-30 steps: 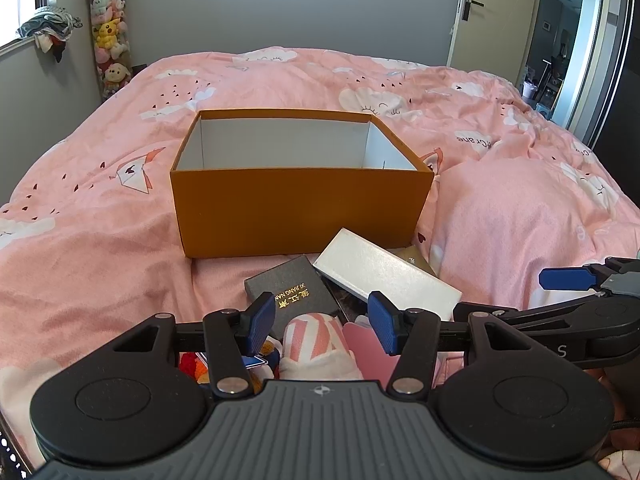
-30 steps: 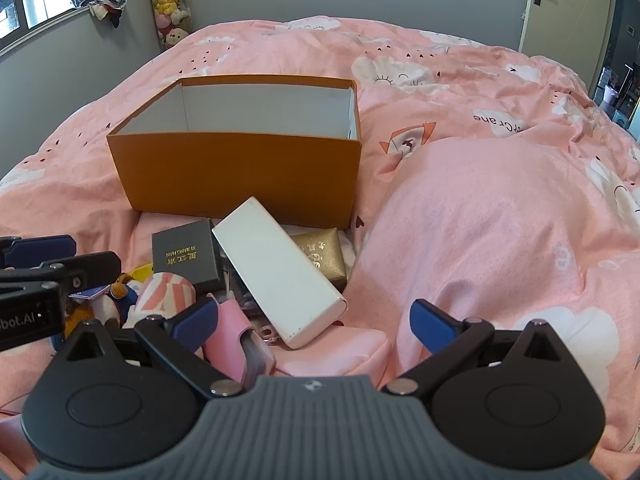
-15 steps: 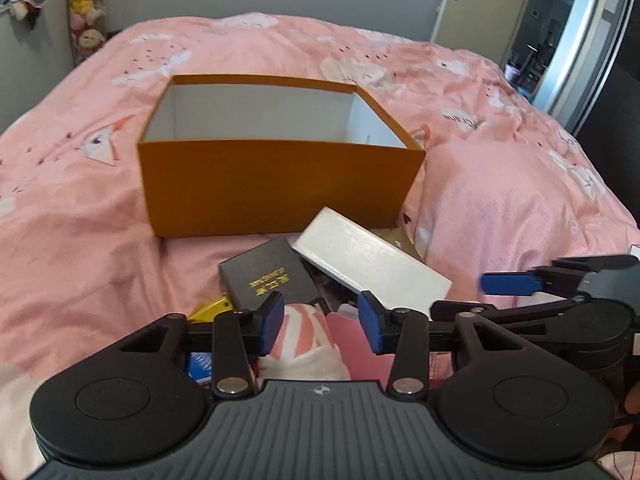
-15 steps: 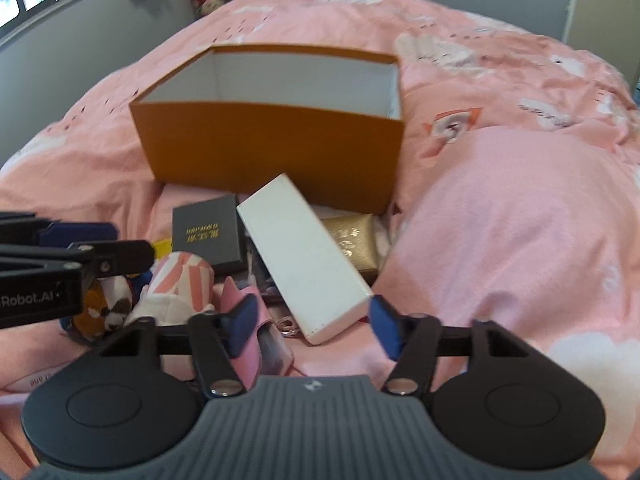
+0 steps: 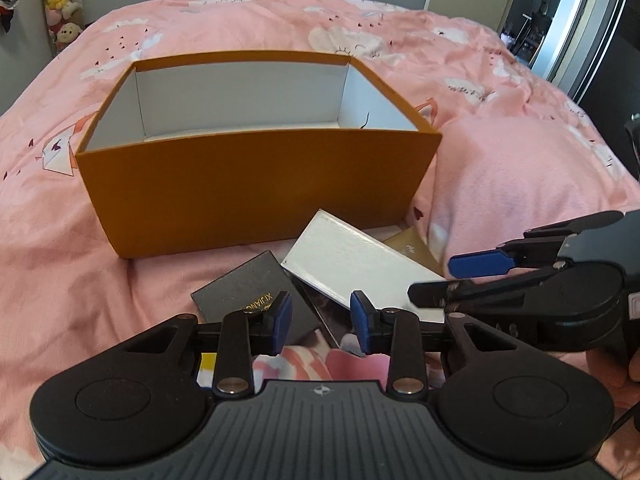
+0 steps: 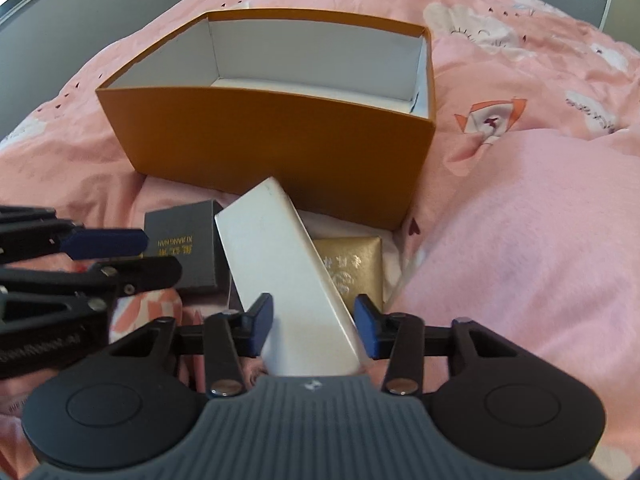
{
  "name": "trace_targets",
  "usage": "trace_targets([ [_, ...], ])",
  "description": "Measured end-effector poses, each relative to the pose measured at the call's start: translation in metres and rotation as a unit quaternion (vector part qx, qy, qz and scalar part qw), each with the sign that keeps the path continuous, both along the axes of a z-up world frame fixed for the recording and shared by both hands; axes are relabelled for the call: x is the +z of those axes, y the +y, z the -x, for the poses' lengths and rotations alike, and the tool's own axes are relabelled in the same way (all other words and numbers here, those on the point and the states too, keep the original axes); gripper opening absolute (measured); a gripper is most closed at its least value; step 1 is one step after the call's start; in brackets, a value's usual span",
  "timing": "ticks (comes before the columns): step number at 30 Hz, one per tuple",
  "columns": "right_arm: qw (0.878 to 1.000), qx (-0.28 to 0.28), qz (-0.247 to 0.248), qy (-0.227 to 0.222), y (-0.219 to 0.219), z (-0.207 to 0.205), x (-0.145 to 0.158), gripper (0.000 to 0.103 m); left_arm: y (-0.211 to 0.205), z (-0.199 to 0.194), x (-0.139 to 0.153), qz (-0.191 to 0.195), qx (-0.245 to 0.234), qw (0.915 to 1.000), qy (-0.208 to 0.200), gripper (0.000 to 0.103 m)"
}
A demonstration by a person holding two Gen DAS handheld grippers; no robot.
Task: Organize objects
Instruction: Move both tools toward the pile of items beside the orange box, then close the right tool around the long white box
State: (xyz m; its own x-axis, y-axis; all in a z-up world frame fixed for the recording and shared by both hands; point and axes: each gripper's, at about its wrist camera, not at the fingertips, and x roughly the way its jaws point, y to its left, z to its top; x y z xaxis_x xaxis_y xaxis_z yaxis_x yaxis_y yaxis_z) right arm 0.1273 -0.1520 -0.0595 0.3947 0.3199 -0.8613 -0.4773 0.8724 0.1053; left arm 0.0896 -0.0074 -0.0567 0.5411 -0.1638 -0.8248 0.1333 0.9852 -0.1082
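Observation:
An open, empty orange box point(image 5: 256, 184) point(image 6: 280, 136) stands on the pink bed. In front of it lie a long white box point(image 5: 352, 256) point(image 6: 280, 264), a black box point(image 5: 244, 292) point(image 6: 184, 252), a gold box point(image 6: 352, 268) point(image 5: 412, 246) and a pink-and-white striped item point(image 5: 296, 364). My right gripper point(image 6: 314, 330) straddles the near end of the white box, jaws close to its sides; I cannot tell if they press it. My left gripper point(image 5: 320, 322) is partly open above the striped item and the black box, holding nothing.
The pink duvet point(image 5: 520, 168) bulges up to the right of the boxes. Plush toys point(image 5: 60, 4) hang on the far left wall. A doorway point(image 5: 532, 20) is at the far right. The right gripper also shows in the left wrist view point(image 5: 480, 276).
Both grippers moved forward and down toward the pile. The right jaws narrowed around the white box's end. The left jaws narrowed a little.

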Motion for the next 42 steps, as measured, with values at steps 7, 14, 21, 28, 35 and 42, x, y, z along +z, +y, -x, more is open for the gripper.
trace_targets([
  [7, 0.999, -0.030, 0.010, -0.023, -0.002, -0.016, -0.004, 0.029, -0.002, -0.009, -0.011, -0.009, 0.000, 0.9999, 0.012, 0.036],
  [14, 0.999, -0.034, 0.028, 0.005, -0.007, -0.028, -0.021, 0.028, -0.004, -0.019, -0.022, -0.003, -0.006, 0.9996, 0.027, 0.035],
  [21, 0.999, -0.037, 0.001, 0.033, -0.014, -0.026, -0.023, 0.024, -0.006, -0.020, -0.029, -0.004, -0.010, 0.9990, 0.043, 0.034],
  [28, 0.998, -0.028, -0.040, 0.049, -0.015, -0.014, -0.008, 0.021, 0.007, -0.009, -0.022, 0.006, 0.019, 0.9992, 0.035, 0.034],
  [35, 0.977, 0.005, -0.144, 0.160, -0.005, -0.009, -0.020, 0.011, 0.019, -0.001, -0.011, 0.021, 0.044, 0.9985, 0.023, 0.034],
  [42, 0.995, 0.032, -0.080, 0.056, 0.014, -0.003, -0.003, 0.037, 0.022, 0.000, -0.012, 0.019, 0.056, 0.9978, 0.029, 0.034],
])
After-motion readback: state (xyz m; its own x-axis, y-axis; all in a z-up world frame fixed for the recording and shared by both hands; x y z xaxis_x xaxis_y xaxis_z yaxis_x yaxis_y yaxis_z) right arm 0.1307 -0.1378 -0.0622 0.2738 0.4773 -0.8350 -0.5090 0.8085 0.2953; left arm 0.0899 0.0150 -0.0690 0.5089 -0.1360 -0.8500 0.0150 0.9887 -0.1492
